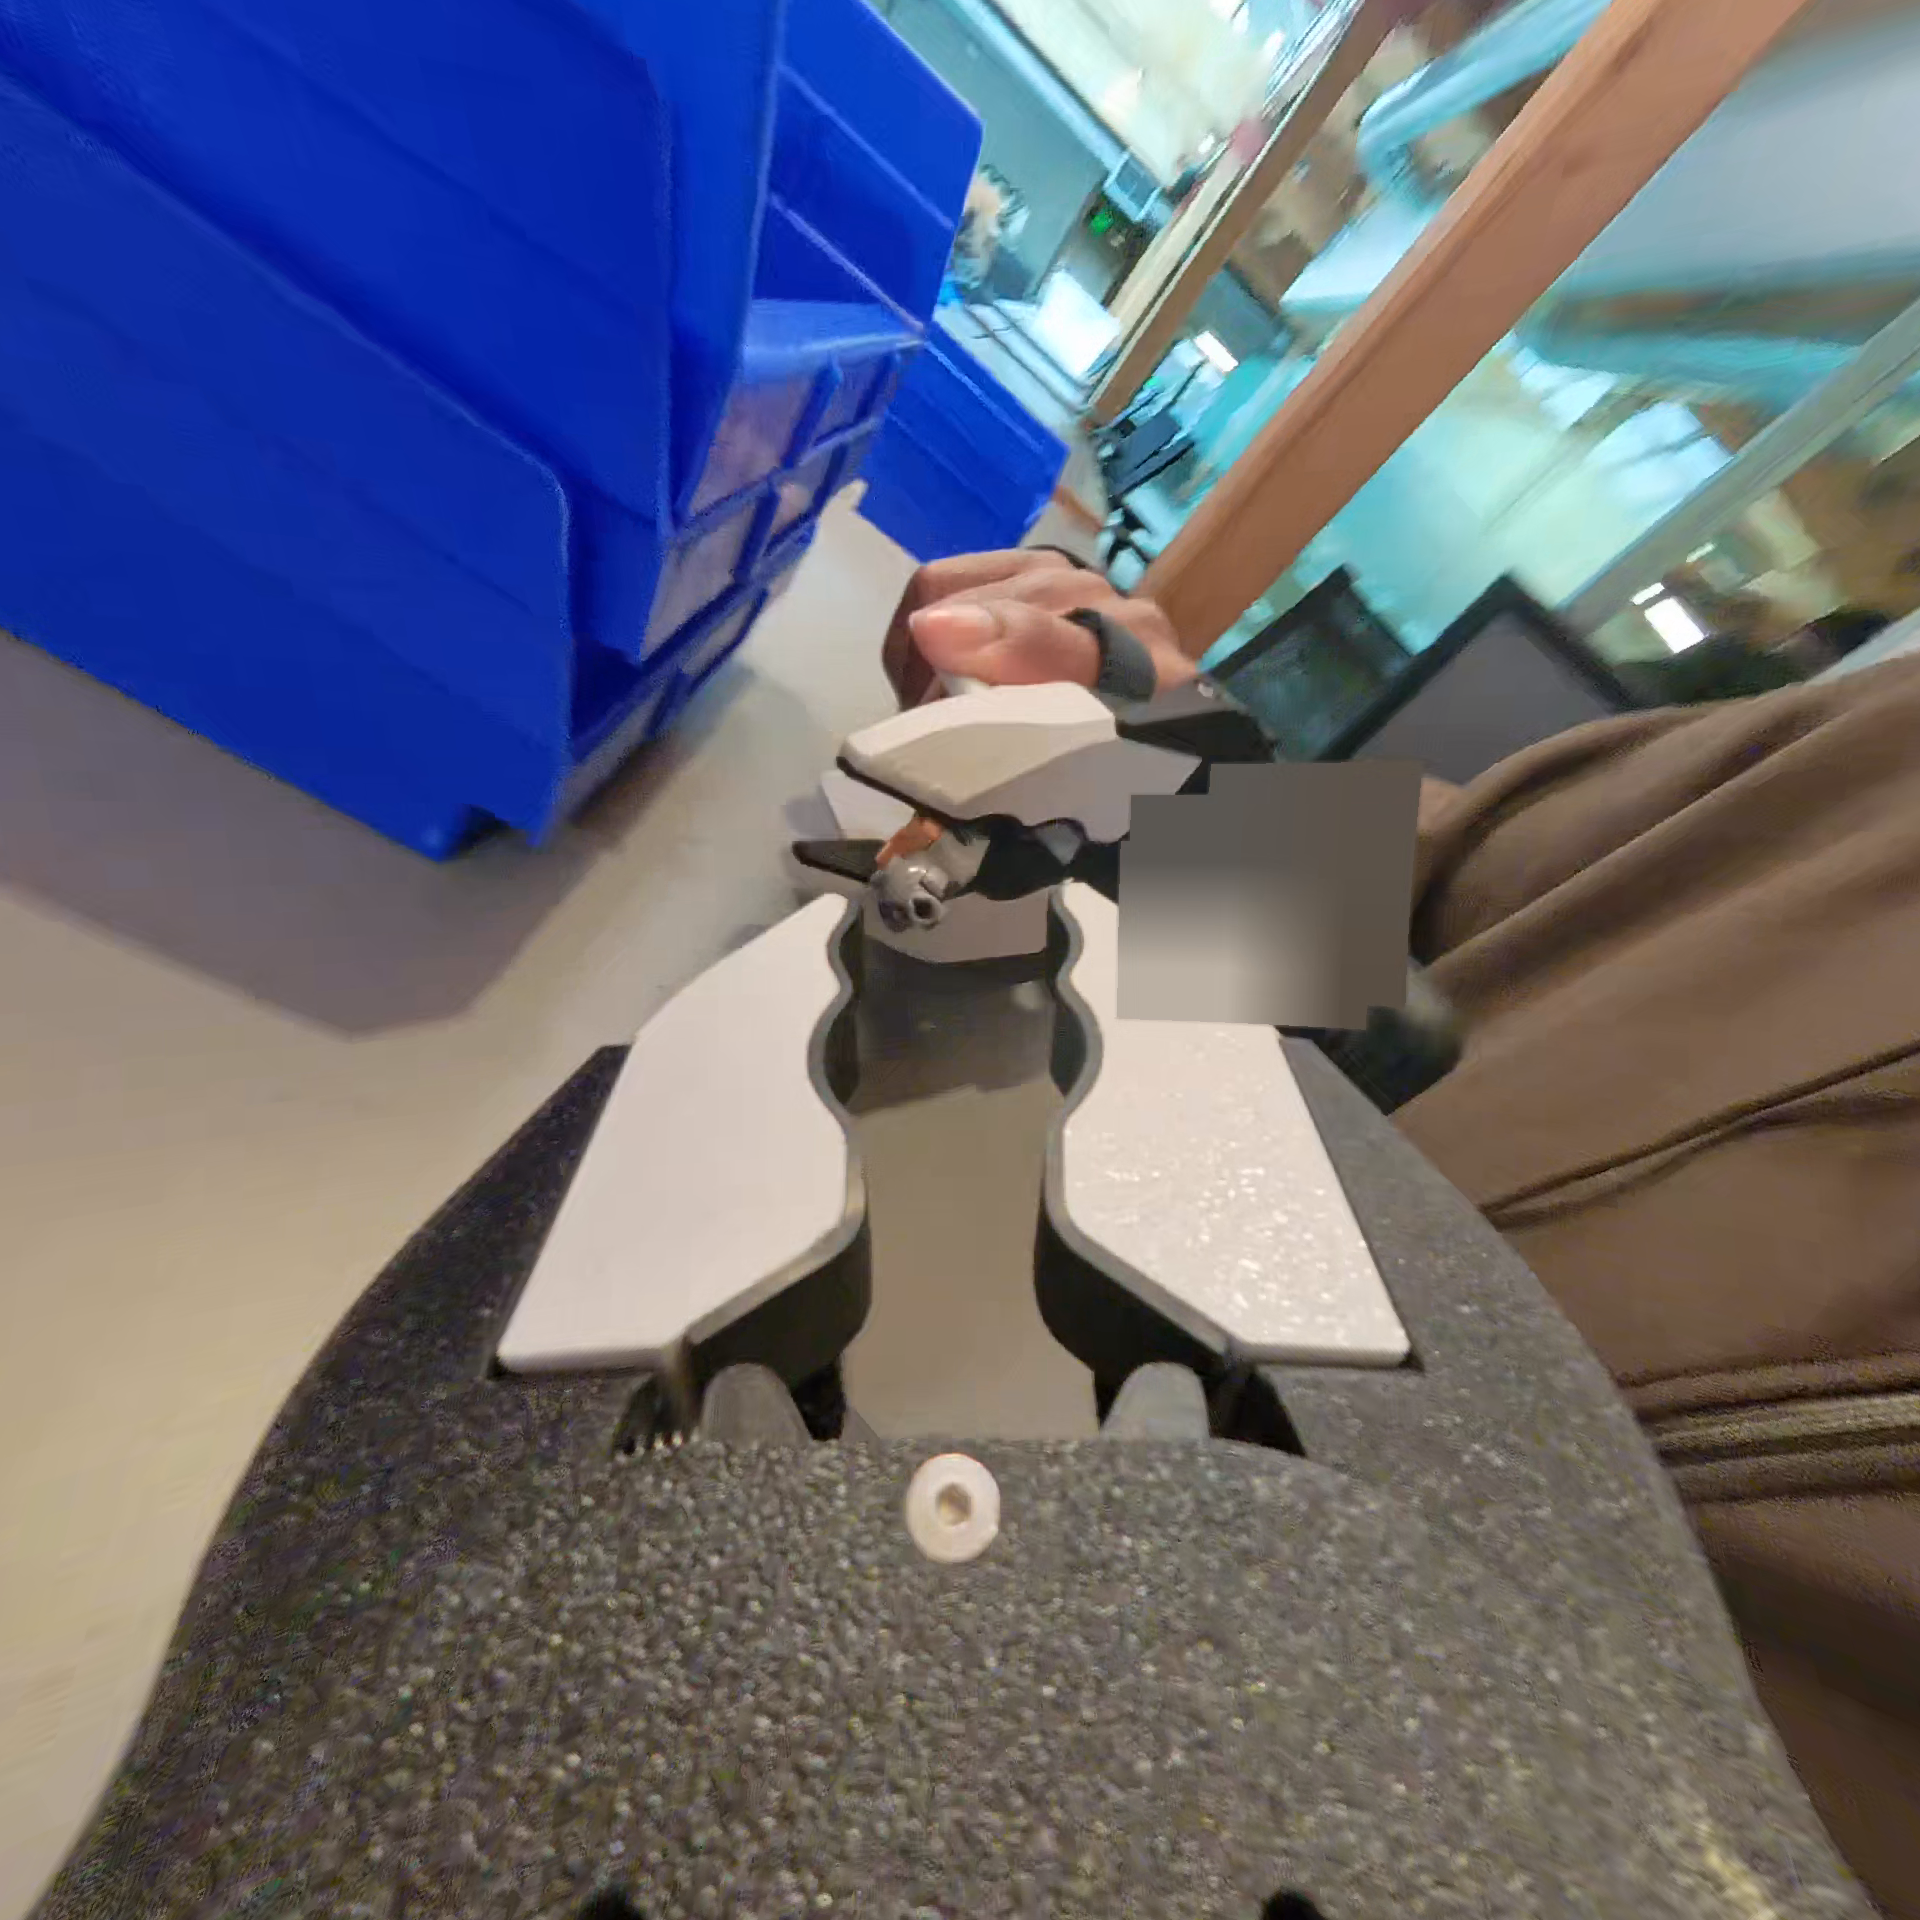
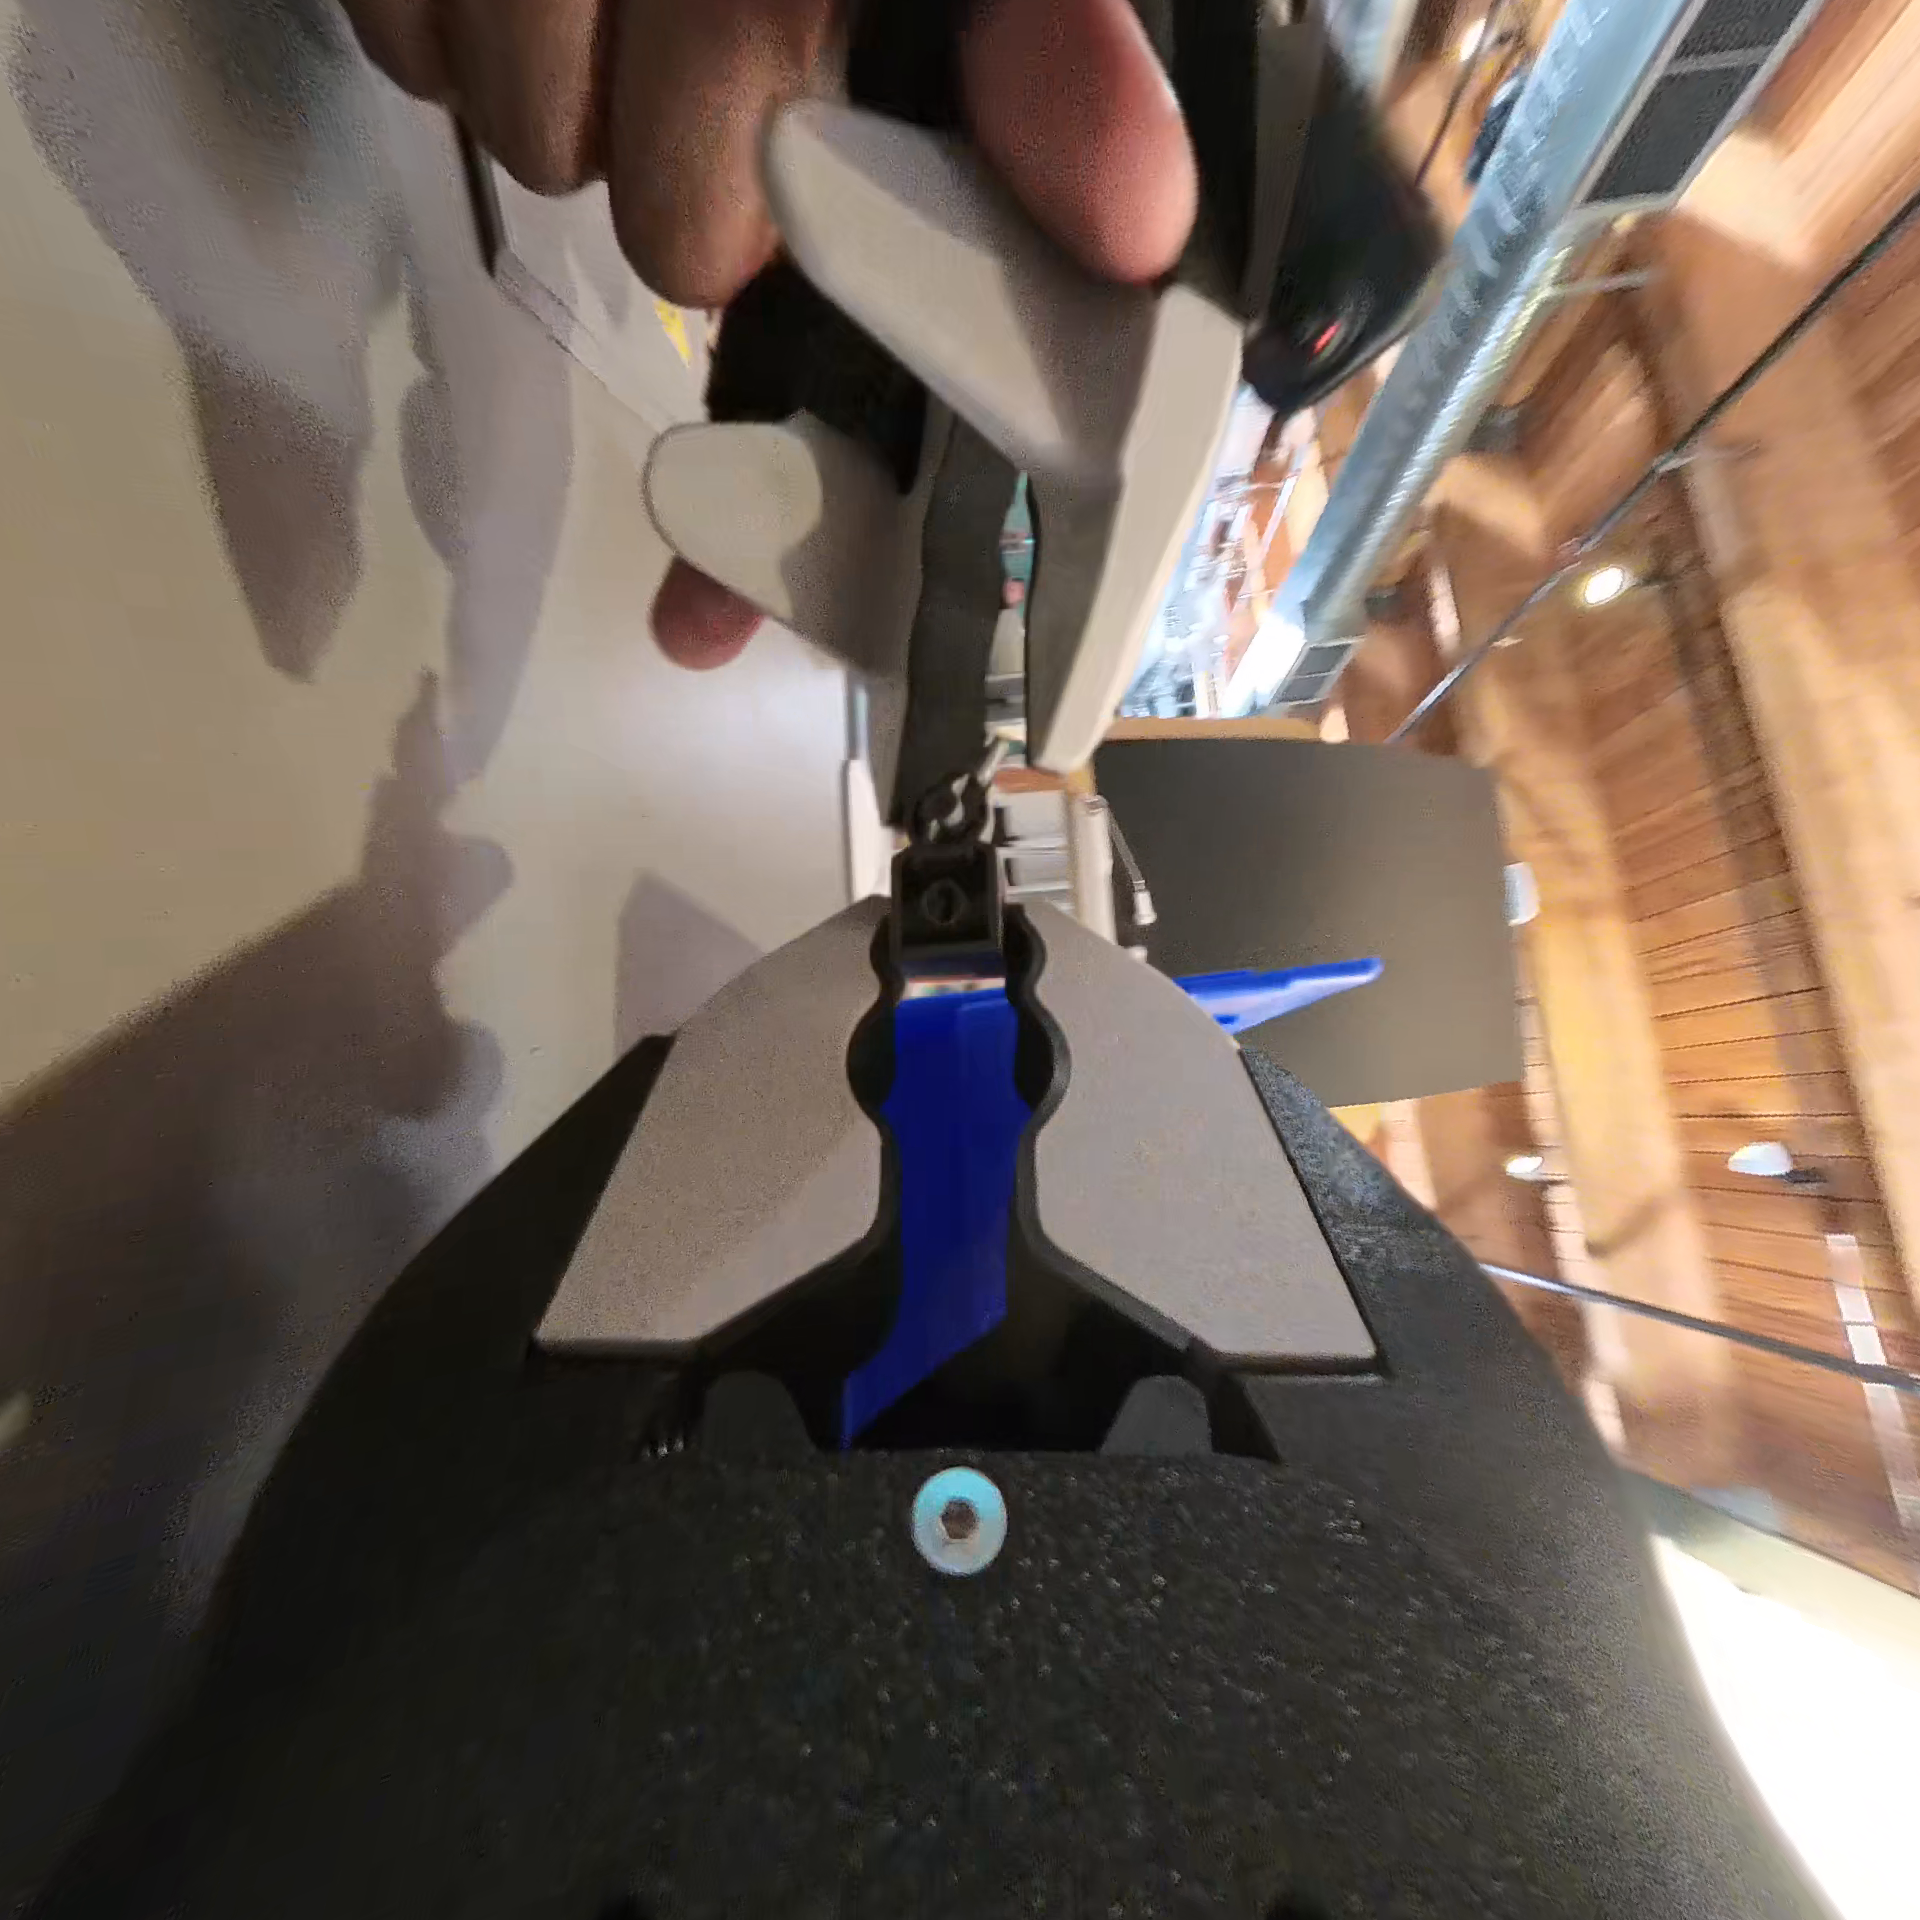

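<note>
My right gripper (image 2: 951, 935) is shut on a small dark connector-like part (image 2: 943, 909); a short twisted metal bit sticks out of it towards the other gripper. In the left wrist view the right gripper (image 1: 925, 873) shows farther off, turned on its side in a hand (image 1: 997, 623). There it pinches the small grey part (image 1: 907, 896), which has an orange bit. My left gripper (image 1: 951, 914) has its jaws apart and points straight at that part, its tips close to the right gripper's lower finger. The left gripper (image 2: 966, 758) shows tip to tip in the right wrist view.
A tall stack of blue plastic bins (image 1: 364, 416) stands left on the pale table (image 1: 208, 1143), with a lower blue bin (image 1: 956, 447) behind. A person's brown clothing (image 1: 1662, 1195) fills the right. A wooden post (image 1: 1455, 312) and glass walls lie beyond. A dark screen (image 2: 1299, 914) is behind.
</note>
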`<state>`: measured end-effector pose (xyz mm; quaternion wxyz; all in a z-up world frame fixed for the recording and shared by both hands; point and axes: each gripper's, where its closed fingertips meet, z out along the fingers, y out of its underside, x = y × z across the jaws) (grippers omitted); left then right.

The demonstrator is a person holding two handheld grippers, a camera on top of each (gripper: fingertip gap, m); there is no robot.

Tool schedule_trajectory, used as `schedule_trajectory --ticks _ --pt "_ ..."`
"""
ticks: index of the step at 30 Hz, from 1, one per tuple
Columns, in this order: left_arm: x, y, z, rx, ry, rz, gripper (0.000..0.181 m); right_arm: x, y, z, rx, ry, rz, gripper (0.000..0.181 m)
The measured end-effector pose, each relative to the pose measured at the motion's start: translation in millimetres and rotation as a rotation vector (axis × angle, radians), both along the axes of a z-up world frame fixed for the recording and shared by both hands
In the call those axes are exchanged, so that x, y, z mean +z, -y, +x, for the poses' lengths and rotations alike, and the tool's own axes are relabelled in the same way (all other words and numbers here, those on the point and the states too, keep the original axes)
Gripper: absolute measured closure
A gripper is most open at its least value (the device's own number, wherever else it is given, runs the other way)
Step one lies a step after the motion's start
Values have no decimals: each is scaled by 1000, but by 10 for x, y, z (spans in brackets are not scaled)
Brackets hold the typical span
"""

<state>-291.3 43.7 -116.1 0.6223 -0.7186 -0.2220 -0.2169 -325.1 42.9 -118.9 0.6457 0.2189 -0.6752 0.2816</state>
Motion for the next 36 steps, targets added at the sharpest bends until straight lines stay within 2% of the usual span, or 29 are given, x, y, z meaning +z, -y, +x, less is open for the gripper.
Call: schedule_trajectory --ticks 4,8,12,20,27,36 --pt "4 -55 82 -50 167 62 148 87 56 45 -11 -171 43 163" --pt "15 -54 60 -40 270 103 150 151 79 64 -36 -304 80 163" --pt "-10 -35 22 -5 291 87 156 167 105 63 -60 -381 112 163" --pt "-77 -7 -3 66 158 0 161 112 138 49 -75 -392 146 163" --pt "-145 -7 -1 80 -91 -110 163 -4 119 28 -45 -218 128 161" --pt "-191 -24 -8 94 -209 -187 163 -91 98 8 -34 -98 142 159"
